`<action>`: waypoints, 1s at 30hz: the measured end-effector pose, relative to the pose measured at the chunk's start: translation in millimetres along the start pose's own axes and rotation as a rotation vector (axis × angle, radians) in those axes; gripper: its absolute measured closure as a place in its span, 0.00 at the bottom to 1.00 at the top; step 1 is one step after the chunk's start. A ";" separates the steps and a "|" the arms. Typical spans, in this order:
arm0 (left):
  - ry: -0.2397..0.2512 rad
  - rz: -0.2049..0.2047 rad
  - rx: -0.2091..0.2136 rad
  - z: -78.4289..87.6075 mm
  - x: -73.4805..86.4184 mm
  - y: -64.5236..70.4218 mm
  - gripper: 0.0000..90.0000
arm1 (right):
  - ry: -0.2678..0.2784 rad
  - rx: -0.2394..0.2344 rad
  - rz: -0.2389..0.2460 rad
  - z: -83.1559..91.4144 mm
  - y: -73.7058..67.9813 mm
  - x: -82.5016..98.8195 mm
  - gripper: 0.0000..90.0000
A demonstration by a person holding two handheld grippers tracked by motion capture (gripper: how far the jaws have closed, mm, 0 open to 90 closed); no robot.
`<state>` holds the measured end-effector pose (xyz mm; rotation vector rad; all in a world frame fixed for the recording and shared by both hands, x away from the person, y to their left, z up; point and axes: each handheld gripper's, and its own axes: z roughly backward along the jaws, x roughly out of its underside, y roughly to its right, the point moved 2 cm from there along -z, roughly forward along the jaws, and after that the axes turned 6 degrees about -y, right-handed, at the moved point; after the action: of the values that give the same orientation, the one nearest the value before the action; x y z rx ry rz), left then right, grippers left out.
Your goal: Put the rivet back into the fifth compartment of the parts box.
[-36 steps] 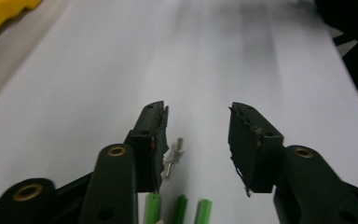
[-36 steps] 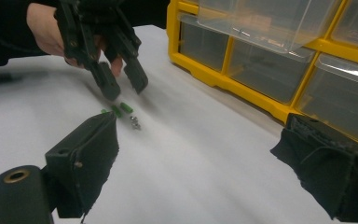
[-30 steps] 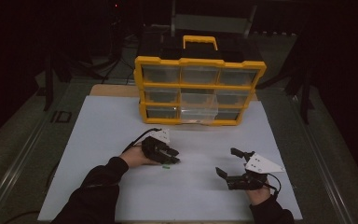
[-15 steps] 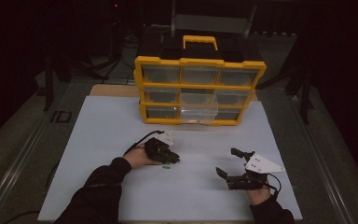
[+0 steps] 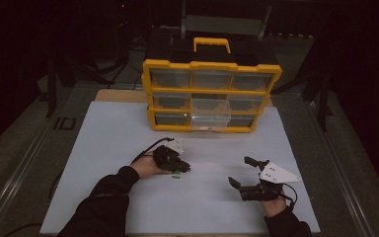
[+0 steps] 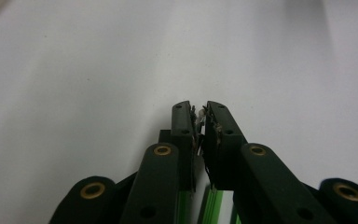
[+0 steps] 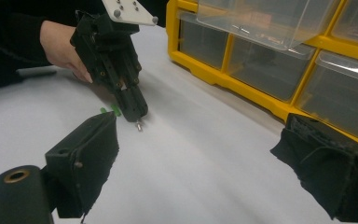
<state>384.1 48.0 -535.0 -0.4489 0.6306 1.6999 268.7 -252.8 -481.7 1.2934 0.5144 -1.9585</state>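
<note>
A small silvery screw-like piece [image 7: 139,125], short and shiny, sits pinched at the tip of the left gripper [image 7: 135,114], just left of centre in the right gripper view and touching the white sheet [image 7: 205,158]; in the left gripper view it shows as a pale glint [image 6: 200,115] between the nearly pressed-together jaws, which have just been closing. In the high view the left gripper [image 5: 181,168] lies at lower centre. The right gripper [image 5: 242,173], lower right, has its jaws spread wide, holding nothing. A yellow drawer organizer [image 5: 212,96] stands at upper centre, 1 clear drawer [image 5: 210,114] pulled out.
</note>
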 end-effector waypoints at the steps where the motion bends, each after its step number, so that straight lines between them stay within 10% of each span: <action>1: 0.013 0.001 0.001 2.5 -1.1 -0.5 0.90 | -0.001 0.001 -0.003 0.3 0.0 0.0 0.13; 30: 0.191 -0.105 -0.020 100.5 -66.6 10.8 0.91 | 0.004 0.001 -0.006 0.4 0.5 -0.3 0.13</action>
<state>392.1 58.5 -414.7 -0.6528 0.7160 1.5763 269.0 -253.3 -481.3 1.2984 0.5199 -1.9613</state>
